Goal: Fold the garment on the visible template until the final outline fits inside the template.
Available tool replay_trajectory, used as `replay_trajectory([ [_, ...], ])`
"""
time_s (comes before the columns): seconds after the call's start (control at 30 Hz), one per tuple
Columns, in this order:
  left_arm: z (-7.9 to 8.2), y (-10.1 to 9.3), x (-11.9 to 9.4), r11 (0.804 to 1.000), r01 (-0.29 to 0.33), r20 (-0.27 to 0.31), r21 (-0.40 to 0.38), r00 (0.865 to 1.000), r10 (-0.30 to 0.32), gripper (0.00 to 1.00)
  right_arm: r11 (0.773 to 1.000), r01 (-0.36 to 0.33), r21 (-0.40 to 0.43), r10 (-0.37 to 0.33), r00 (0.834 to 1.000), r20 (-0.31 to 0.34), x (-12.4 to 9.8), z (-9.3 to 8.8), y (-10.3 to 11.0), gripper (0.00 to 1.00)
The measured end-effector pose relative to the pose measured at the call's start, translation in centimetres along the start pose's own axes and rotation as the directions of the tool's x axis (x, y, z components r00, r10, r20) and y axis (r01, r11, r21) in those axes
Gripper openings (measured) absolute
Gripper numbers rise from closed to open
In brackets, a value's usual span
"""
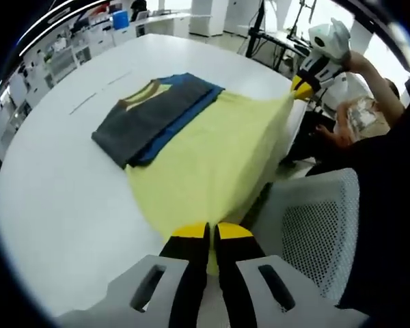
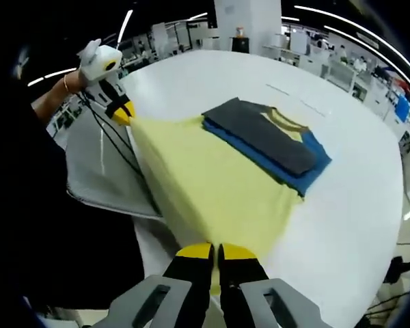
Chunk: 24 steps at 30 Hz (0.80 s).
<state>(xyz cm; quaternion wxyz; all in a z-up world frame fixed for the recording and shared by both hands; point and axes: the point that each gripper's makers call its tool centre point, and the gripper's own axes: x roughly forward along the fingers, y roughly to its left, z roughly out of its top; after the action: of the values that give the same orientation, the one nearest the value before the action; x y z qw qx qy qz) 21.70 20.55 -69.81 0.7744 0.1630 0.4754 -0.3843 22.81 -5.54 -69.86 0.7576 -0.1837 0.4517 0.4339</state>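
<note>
A yellow T-shirt (image 1: 212,157) lies on the white table (image 1: 68,191), its grey and blue sleeves folded over its upper part (image 1: 154,116). My left gripper (image 1: 212,236) is shut on one bottom corner of the hem, lifted off the table's near edge. My right gripper (image 2: 215,256) is shut on the other bottom corner. In the right gripper view the shirt (image 2: 212,178) stretches from its jaws toward the left gripper (image 2: 123,109). The right gripper (image 1: 302,87) shows at the upper right of the left gripper view, pinching the yellow cloth.
A grey mesh chair (image 1: 314,225) stands against the table's edge below the hem; it also appears as a grey panel (image 2: 99,171). Faint template lines (image 1: 89,99) mark the table beyond the shirt. Desks and shelves fill the background.
</note>
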Motion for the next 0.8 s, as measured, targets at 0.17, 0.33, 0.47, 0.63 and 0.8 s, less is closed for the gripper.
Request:
replay_trajectory([
  [0.17,0.8,-0.2,-1.3,1.000,-0.009,0.018,0.008,1.000,0.009,0.01,0.999,0.006,-0.036,-0.006,1.000,-0.010,-1.0,0.5,0.4,0.00],
  [0.33,1.2,0.4,-1.8,0.998,-0.036,0.012,0.048,0.999,0.036,0.01,0.999,0.018,-0.051,-0.018,1.000,0.008,-1.8,1.6,0.4,0.00],
  [0.47,2.0,1.1,-2.5,0.996,-0.067,0.032,0.051,0.997,0.065,0.01,0.996,0.038,-0.078,-0.036,0.999,0.024,-2.6,2.8,0.1,0.00],
  [0.63,3.4,2.3,-3.4,0.988,-0.130,0.075,0.080,0.990,0.124,0.01,0.990,0.079,-0.114,-0.075,0.996,0.044,-3.2,4.0,-1.0,0.00],
  [0.8,5.4,3.6,-4.2,0.979,-0.185,0.135,0.090,0.976,0.172,0.01,0.985,0.122,-0.120,-0.112,0.990,0.082,-3.7,5.3,-2.3,0.00],
])
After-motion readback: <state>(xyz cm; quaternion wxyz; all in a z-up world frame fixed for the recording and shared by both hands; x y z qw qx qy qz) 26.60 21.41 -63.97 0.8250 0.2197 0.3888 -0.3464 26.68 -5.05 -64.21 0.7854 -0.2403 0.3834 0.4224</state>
